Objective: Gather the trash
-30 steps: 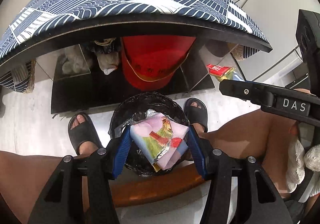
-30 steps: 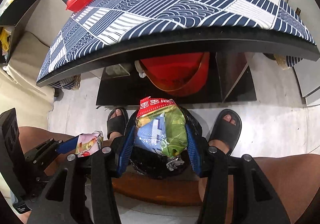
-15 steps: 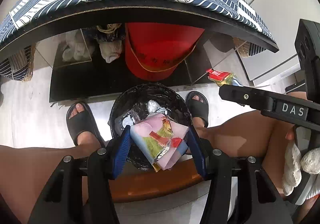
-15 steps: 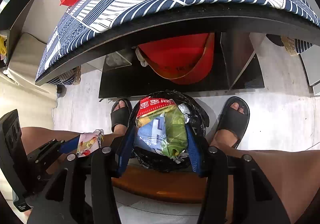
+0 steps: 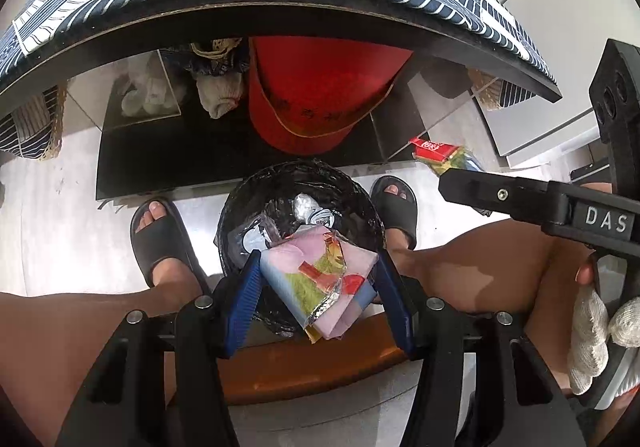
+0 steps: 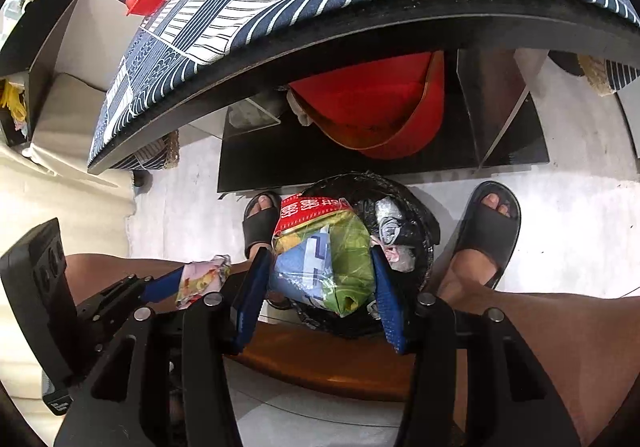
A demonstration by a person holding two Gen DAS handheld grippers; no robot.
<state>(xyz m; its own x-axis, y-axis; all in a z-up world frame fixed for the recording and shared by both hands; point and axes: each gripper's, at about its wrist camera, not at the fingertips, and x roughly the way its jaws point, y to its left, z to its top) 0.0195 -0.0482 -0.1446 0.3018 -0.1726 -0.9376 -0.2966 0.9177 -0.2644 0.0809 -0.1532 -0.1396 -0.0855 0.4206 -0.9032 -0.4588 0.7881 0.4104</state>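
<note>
Above bin (image 5: 296,187): both grippers' jaws opening, left gripper (image 5: 318,283) still pinching pink wrapper (image 5: 320,279), right gripper (image 6: 322,267) green packet (image 6: 332,259).

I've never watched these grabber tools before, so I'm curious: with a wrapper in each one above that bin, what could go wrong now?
1. The pink wrapper in the left gripper, jaws easing open, hangs over the near rim of the black-lined bin; it could fall outside.
2. The green-and-blue snack bag in the right gripper looks light; it might drift onto a sandal.

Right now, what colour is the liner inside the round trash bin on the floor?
Black and glossy; the liner shows best in the left wrist view.
</note>
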